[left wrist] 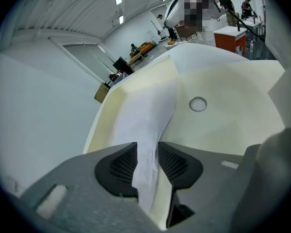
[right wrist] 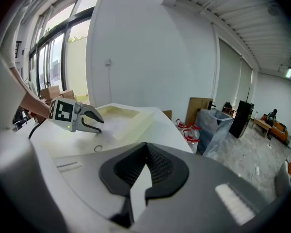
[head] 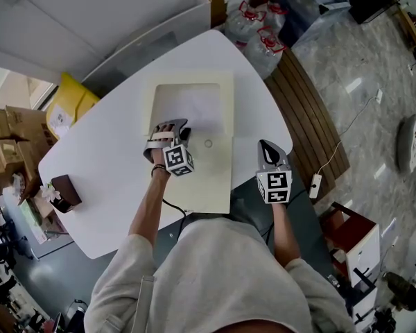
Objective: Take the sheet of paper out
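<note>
On the white surface (head: 104,151), out toward 8 o'clock in the head view, sits a small brown object (head: 64,191), too small to name. Near the middle lies an opened cream document case (head: 226,92). Its shallow tray half is toward 12 o'clock and its flat lid (head: 211,179) toward 6 o'clock, with a round fastener (head: 208,143) on the lid. The sheet of paper (head: 197,106) lies in the tray, its 6 o'clock edge curling up off the tray's floor. The left gripper (head: 172,125) is at that edge with its jaws wide apart — the raised strip of paper stands between the pads, not pinched. At 3 o'clock from it, beyond the lid's side, the right gripper (head: 267,146) hovers over the surface's edge — its jaw tips are closed together with nothing between them.
</note>
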### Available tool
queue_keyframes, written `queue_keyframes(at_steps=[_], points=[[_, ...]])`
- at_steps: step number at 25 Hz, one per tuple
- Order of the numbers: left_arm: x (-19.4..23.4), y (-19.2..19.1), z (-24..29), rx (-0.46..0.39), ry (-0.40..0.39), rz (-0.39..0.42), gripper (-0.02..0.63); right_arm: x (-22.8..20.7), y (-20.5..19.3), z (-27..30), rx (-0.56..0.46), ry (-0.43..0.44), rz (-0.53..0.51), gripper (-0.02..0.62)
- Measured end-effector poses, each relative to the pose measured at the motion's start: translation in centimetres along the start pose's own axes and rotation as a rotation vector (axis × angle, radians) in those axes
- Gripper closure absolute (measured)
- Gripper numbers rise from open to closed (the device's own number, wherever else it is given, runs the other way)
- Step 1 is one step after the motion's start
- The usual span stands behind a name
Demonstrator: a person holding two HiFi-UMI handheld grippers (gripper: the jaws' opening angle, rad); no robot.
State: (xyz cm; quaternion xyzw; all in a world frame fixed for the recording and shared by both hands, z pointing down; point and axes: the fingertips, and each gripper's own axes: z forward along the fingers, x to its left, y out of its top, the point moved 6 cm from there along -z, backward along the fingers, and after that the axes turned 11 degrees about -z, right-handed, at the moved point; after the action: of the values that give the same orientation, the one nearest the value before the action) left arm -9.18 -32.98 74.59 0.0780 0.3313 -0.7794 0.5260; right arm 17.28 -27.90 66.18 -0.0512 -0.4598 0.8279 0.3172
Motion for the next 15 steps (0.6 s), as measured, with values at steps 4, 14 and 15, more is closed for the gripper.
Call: queue_keyframes(at_steps=[4,14,15], points=[[-0.3,0.1,0.6,0.007,-0.031,-0.007,0.528,-0.2,0.1,0.3,0.000,0.007,0.001,0.594],[-0.4,0.2,0.8,0.011,-0.056,-0.047,0.601,-0.4,0.0,0.1,-0.002,0.006,-0.003,0.594],[-0.3,0.2,0.6,0.008,-0.053,-0.048,0.603,-0.3,0.0,0.1,-0.003,0.006,-0.002,0.594]])
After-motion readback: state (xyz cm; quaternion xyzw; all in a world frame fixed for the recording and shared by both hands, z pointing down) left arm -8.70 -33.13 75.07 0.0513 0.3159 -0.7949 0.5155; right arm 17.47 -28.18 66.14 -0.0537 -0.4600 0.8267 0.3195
